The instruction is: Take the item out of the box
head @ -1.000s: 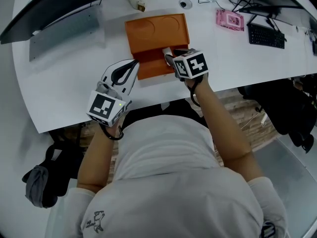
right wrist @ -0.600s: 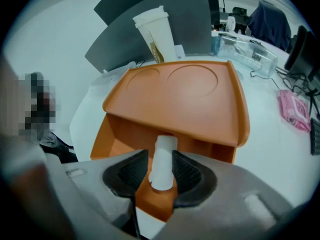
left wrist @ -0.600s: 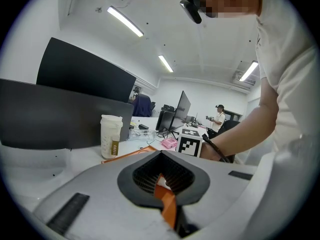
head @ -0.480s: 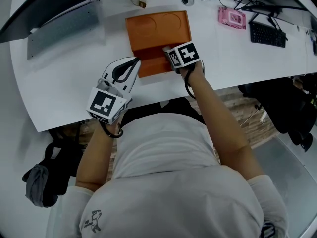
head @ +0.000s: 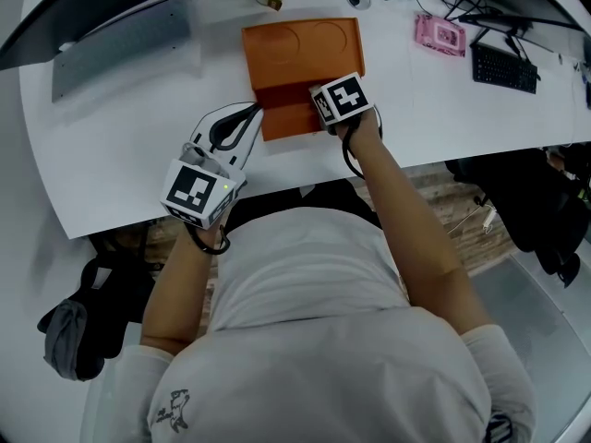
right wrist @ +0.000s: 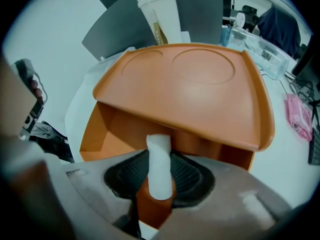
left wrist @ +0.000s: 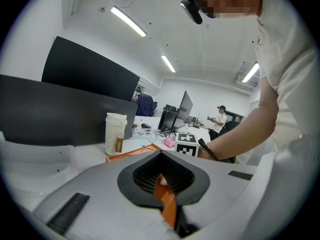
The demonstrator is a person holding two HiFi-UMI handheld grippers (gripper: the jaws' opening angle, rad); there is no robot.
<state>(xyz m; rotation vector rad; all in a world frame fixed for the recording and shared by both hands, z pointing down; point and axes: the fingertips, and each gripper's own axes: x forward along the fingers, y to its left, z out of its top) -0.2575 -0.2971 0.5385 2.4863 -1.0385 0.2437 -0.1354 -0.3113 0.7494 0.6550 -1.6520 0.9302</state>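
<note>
**At the box mouth: roll between my right jaws**

Nearest me, my left gripper (head: 252,114) lies low over the table (head: 138,155), jaws clamped on the left wall edge of the orange box (head: 282,123). Just past it, my right gripper (right wrist: 159,156) points steeply down into the box's open front. Its jaws have just been closing, yet they are a little apart, and I see no firm squeeze. The white roll (right wrist: 158,169) stands upright between them, inside the box. Beyond, the lid (right wrist: 190,84) lies thrown back. A cup (right wrist: 162,16) stands behind it.
</note>
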